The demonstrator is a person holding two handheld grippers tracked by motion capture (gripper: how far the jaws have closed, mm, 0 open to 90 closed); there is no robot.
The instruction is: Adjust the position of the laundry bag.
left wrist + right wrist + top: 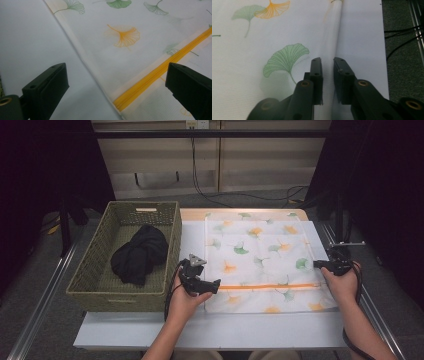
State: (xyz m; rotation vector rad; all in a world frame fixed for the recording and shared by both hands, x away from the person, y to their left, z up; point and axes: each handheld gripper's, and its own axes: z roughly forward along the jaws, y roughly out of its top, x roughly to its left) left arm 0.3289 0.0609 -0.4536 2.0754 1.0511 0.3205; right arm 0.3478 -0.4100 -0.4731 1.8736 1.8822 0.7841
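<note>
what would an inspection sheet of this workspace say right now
surface: white table, bare at the near edge
job's things: leaf-print mesh bag lying flat, orange zipper near its front
clutter: woven basket at left holding a black garment
grippers: left gripper jaws wide open over the zipper end; right gripper jaws slightly apart at the bag's right edge
cables: wires on the floor behind
surroundings: dark curtains, grey floor

Laundry bag [260,262]: thin, matt mesh cloth, printed with ginkgo leaves.
Zipper [160,71]: orange, ribbed, slightly glossy.
Desk [210,327]: smooth, matt white surface.
Basket [95,270]: rough, woven green-brown fibre.
Garment [137,252]: soft black cloth, matt.
Fingers [316,75]: black matt plastic.
</note>
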